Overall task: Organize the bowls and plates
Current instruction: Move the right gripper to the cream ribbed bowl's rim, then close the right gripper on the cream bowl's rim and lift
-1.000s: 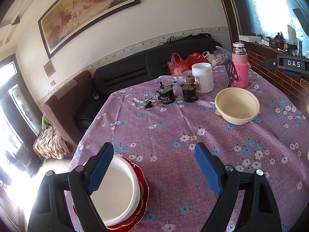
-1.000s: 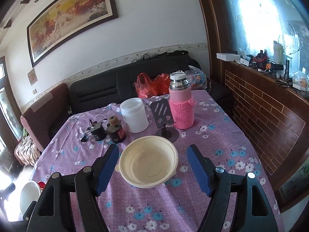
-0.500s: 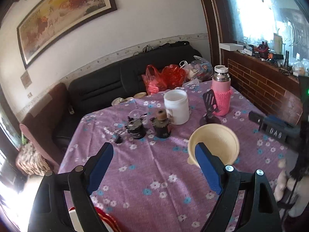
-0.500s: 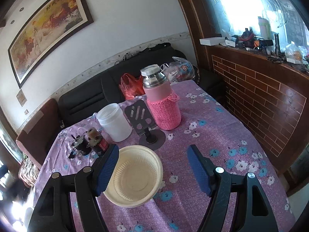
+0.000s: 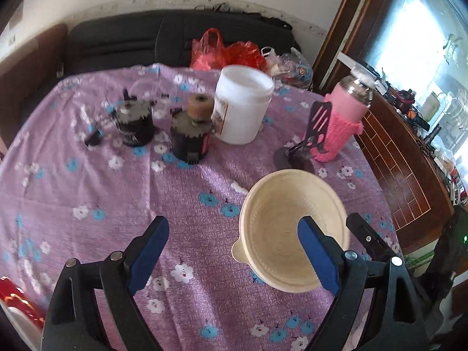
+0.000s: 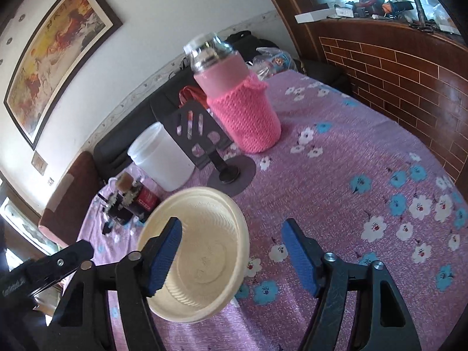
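Note:
A cream ribbed bowl [image 5: 278, 225] [image 6: 210, 251] stands on the purple flowered tablecloth [image 5: 87, 190]. My right gripper [image 6: 231, 257] is low over it and its jaws are closing. The left fingertip [image 6: 165, 251] is over the bowl's inside, and the right one is still clear of the outer wall. The rim lies between them, unpinched. My left gripper [image 5: 234, 254] hangs open just left of the bowl, its right finger [image 5: 318, 257] overlapping the bowl in the picture. A red plate [image 5: 11, 295] shows in the lower left corner of the left wrist view.
Behind the bowl stand a white jar [image 5: 239, 108], two dark jars [image 5: 190, 137], a black phone stand [image 5: 313, 134] and a pink-sleeved flask [image 5: 345, 117]. Red bags [image 5: 225, 52] lie on the dark sofa. A brick-patterned ledge [image 6: 395, 67] runs along the right.
My left gripper swung away from the red plate and white bowl, rightward to the cream bowl. My right gripper sank closer, its left finger came over the bowl, and its jaws narrowed.

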`<state>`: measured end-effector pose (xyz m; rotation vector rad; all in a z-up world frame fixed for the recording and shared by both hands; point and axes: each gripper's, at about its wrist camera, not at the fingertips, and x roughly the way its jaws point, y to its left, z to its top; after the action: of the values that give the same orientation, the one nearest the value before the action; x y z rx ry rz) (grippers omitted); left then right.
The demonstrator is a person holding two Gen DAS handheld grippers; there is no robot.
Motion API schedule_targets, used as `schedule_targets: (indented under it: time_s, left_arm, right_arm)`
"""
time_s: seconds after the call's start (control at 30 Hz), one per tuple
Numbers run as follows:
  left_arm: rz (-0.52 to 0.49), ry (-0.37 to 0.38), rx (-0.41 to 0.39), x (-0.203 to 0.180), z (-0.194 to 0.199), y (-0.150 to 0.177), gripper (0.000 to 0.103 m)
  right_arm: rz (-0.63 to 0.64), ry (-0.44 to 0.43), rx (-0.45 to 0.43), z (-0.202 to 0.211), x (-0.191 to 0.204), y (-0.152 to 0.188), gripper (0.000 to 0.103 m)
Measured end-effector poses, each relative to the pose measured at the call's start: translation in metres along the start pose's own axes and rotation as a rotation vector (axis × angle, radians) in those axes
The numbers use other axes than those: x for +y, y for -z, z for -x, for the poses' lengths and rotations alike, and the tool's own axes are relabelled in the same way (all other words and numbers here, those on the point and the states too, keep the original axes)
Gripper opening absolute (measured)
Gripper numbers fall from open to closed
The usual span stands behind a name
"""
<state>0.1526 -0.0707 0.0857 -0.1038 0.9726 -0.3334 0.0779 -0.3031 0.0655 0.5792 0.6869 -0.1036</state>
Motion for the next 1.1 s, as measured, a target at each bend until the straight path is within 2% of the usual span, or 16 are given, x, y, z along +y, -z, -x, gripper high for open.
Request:
schedule_targets:
  time_s: [0.1,0.17,0.37,0.47,0.53,0.6,0.63,0.67,0.73,0.87,0.97,1.1]
  left_arm:
    - [0.044,0.014,0.032,0.006,-0.024,0.001,0.089]
    - [0.064,0.032,0.053,0.005,-0.039,0.002,0.089]
    - [0.054,0.048,0.088,-0.006,-0.068,0.006,0.087]
    - [0.046,0.060,0.109,-0.008,-0.078,0.007,0.073]
    - [0.044,0.069,0.126,-0.008,-0.083,0.007,0.055]
    - [0.043,0.075,0.137,-0.008,-0.087,0.007,0.046]
    - [0.040,0.076,0.138,-0.009,-0.088,0.007,0.038]
    - [0.034,0.075,0.139,-0.010,-0.089,0.007,0.033]
    - [0.024,0.077,0.142,-0.010,-0.091,0.008,0.015]
    - [0.005,0.073,0.130,-0.016,-0.092,0.009,0.011]
    - [-0.006,0.066,0.106,-0.016,-0.082,0.010,0.011]
    - [-0.027,0.040,0.059,-0.016,-0.062,0.011,0.011]
  right_arm:
    - [-0.011,0.000,0.041,-0.014,-0.006,0.004,0.062]
    - [-0.022,-0.014,0.067,-0.021,-0.008,0.003,0.052]
    - [0.027,-0.025,0.099,-0.030,0.002,0.010,0.049]
    - [0.035,-0.018,0.116,-0.035,0.002,0.014,0.049]
    - [0.032,-0.012,0.129,-0.040,0.001,0.016,0.048]
    - [0.028,-0.011,0.141,-0.044,0.001,0.017,0.048]
    - [0.025,-0.014,0.146,-0.046,0.000,0.017,0.047]
    - [0.021,-0.018,0.151,-0.047,0.000,0.018,0.045]
    - [0.019,-0.027,0.160,-0.049,0.000,0.020,0.038]
    - [0.021,-0.032,0.169,-0.053,-0.001,0.022,0.023]
    - [0.021,-0.029,0.165,-0.053,0.000,0.023,0.018]
    - [0.046,-0.046,0.143,-0.046,0.008,0.023,0.017]
